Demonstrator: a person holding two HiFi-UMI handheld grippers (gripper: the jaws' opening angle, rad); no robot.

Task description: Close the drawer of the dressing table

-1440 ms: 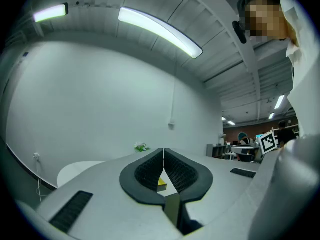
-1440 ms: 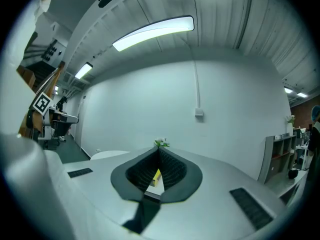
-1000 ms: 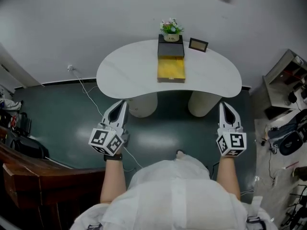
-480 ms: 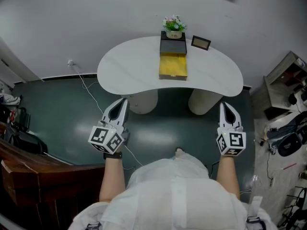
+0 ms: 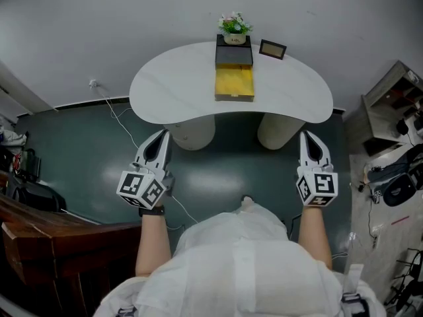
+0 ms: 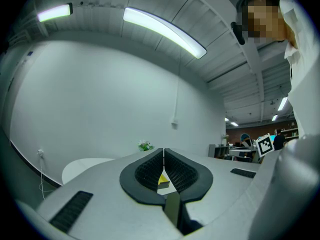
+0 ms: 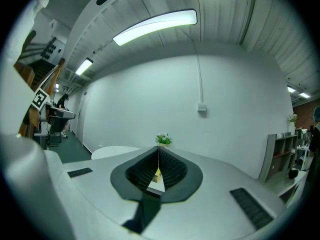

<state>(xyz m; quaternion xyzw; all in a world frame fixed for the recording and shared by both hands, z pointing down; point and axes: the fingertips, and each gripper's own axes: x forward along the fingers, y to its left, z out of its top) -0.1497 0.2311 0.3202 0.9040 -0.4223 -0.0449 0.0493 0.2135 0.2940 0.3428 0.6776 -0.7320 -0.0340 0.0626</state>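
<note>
A white kidney-shaped dressing table [image 5: 178,91] stands against the wall. On it sits a small black drawer box [image 5: 234,55] with its yellow drawer [image 5: 234,84] pulled out toward me. My left gripper [image 5: 159,137] hangs shut and empty well short of the table's front left edge. My right gripper [image 5: 308,139] is shut and empty too, in front of the table's right end. In the left gripper view the left gripper [image 6: 163,151] has its jaws together, with the yellow drawer [image 6: 162,178] glimpsed past them. In the right gripper view the right gripper [image 7: 158,148] shows the same.
A potted plant [image 5: 234,27] stands on the box, a small dark picture frame [image 5: 272,49] beside it. Two pale pedestals [image 5: 281,132] carry the table. A white cable [image 5: 117,119] trails on the dark floor. Shelving [image 5: 390,104] with clutter is right, a wooden counter [image 5: 39,236] left.
The head view has shifted a little, so the table sits slightly higher in the picture. Both grippers keep their places, shut.
</note>
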